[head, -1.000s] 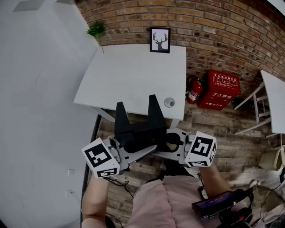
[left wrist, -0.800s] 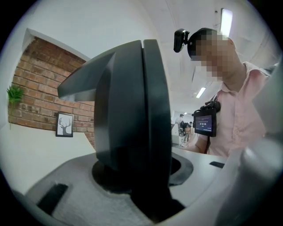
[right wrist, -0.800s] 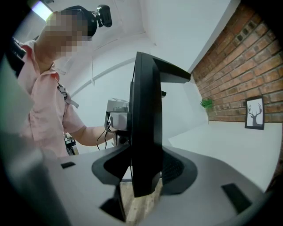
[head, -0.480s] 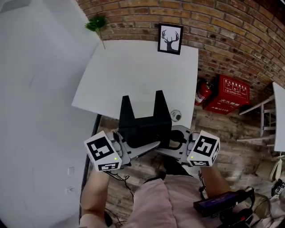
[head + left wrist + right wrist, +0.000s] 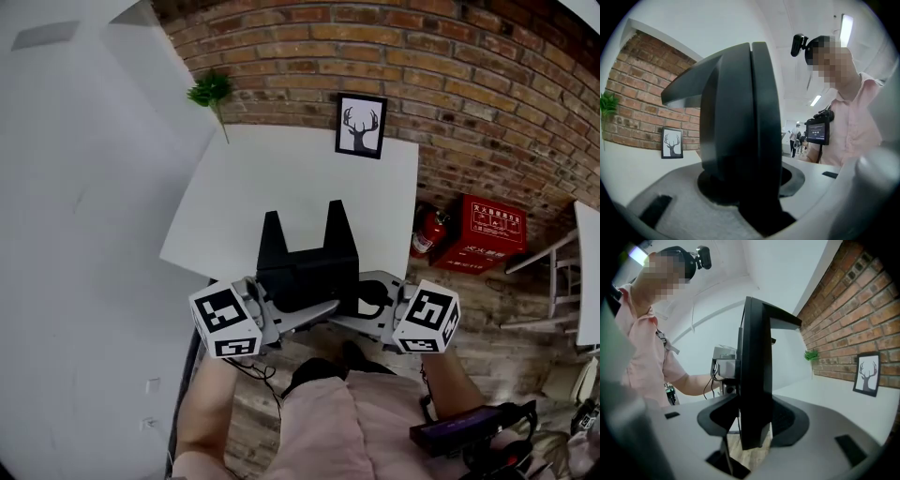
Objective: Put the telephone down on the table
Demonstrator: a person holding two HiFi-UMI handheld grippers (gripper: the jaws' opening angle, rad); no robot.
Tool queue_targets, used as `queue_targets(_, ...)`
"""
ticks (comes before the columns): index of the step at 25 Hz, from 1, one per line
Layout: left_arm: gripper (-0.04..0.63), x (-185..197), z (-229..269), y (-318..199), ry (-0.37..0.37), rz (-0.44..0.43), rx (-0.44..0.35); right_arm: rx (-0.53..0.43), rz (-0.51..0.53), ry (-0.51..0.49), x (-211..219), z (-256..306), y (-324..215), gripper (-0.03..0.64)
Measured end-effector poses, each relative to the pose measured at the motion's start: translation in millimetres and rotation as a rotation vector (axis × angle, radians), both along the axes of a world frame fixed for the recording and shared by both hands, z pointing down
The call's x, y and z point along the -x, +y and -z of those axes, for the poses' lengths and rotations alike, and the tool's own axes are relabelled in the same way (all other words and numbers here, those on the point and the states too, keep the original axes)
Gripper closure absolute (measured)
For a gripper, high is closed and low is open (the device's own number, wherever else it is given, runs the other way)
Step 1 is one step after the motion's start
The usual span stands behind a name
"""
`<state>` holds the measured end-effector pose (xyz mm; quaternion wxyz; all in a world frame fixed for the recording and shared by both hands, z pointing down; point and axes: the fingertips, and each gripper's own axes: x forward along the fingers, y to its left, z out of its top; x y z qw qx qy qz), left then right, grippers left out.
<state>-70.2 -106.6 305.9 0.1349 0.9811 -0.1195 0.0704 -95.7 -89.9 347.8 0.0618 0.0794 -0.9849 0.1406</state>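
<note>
Telephone (image 5: 307,267): black, with 2 upright prongs, carried between 2 sets of tongs, 1 at each side. Left tongs (image 5: 302,315): partly closed, clamped on the telephone's left side. Right tongs (image 5: 362,302): clamped on its right side. Position: held in the air at the near edge of the white surface (image 5: 281,178), its prongs overlapping that edge in the head view. Framed deer picture (image 5: 361,126) and plant (image 5: 212,91): at the far edge, against the brick wall.

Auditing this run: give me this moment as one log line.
left tool: shut on telephone | right tool: shut on telephone | telephone: aloft at near edge of table, not yet down
</note>
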Motion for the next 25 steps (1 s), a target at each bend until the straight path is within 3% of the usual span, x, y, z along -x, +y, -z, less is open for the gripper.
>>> queue_targets(7,0.425,3.7,11.5,-30.6,0.006,-0.059,-0.033,-0.03,-0.058,0.009,4.8,10.4,-34.1,0.419)
queue_targets(17,0.425,27.5,-22.3,-95.7,0.033,-0.218,0.065,0.066,-0.214,0.045,29.8,-21.3,-99.8,0.419)
queue_targets(25,0.425,34.0,-22.4,-139.2,0.041,-0.358,0.073,0.064,-0.361,0.054,36.8,-21.2,-147.6,0.417)
